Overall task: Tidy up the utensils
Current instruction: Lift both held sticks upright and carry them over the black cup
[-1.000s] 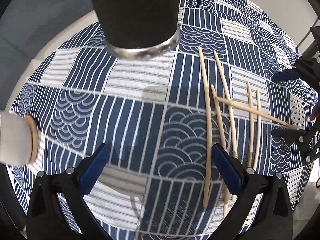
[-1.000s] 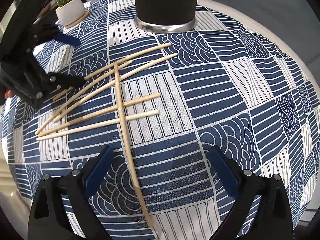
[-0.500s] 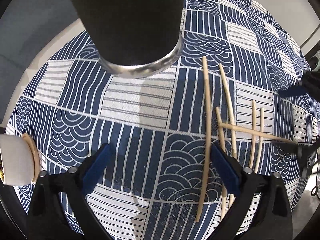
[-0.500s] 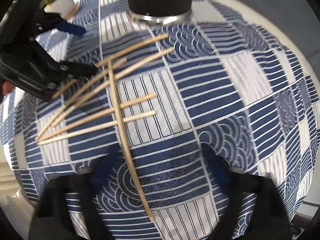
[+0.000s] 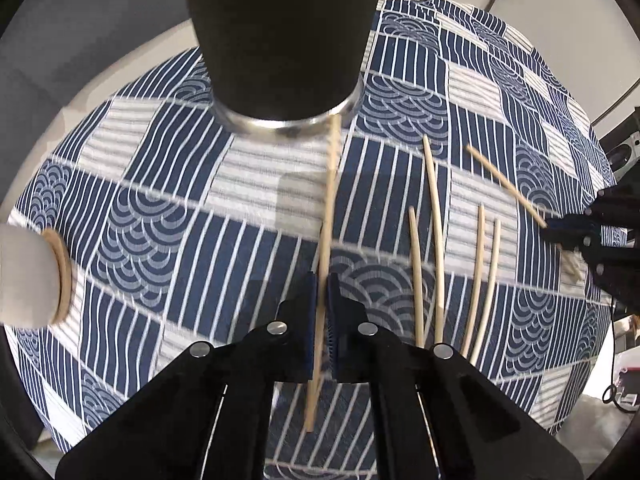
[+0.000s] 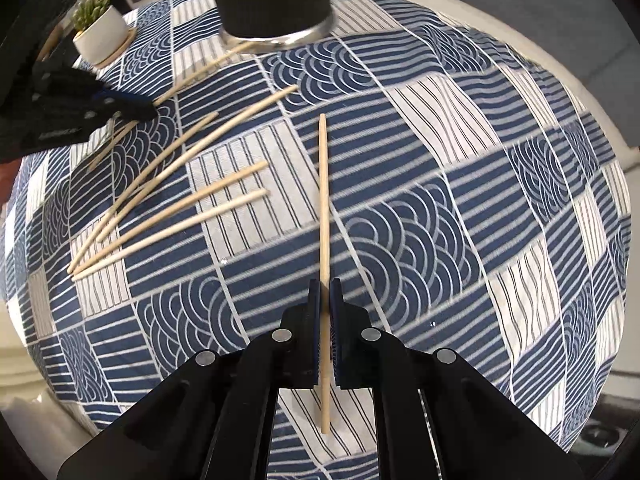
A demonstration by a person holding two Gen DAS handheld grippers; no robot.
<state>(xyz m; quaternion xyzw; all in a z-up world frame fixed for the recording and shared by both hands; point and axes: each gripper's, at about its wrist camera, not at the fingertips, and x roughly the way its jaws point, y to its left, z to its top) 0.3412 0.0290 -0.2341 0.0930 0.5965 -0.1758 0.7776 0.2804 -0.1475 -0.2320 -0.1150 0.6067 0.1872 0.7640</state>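
Two chopsticks (image 5: pixel 326 216) (image 6: pixel 324 216) gripped, four chopsticks (image 6: pixel 168 224) loose, one holder (image 6: pixel 272 0)

The tall black holder (image 5: pixel 280 40) is filling the top centre of the left wrist view, blocking the way straight ahead. Four chopsticks (image 5: pixel 434 236) are lying right of centre, with the other gripper (image 5: pixel 576 236) crowding the right edge. A white pot (image 5: pixel 28 276) is sitting at the left edge; bare tablecloth (image 5: pixel 160 216) between it and the centre is lying open. In the right wrist view, the whole right half of the cloth is staying open.
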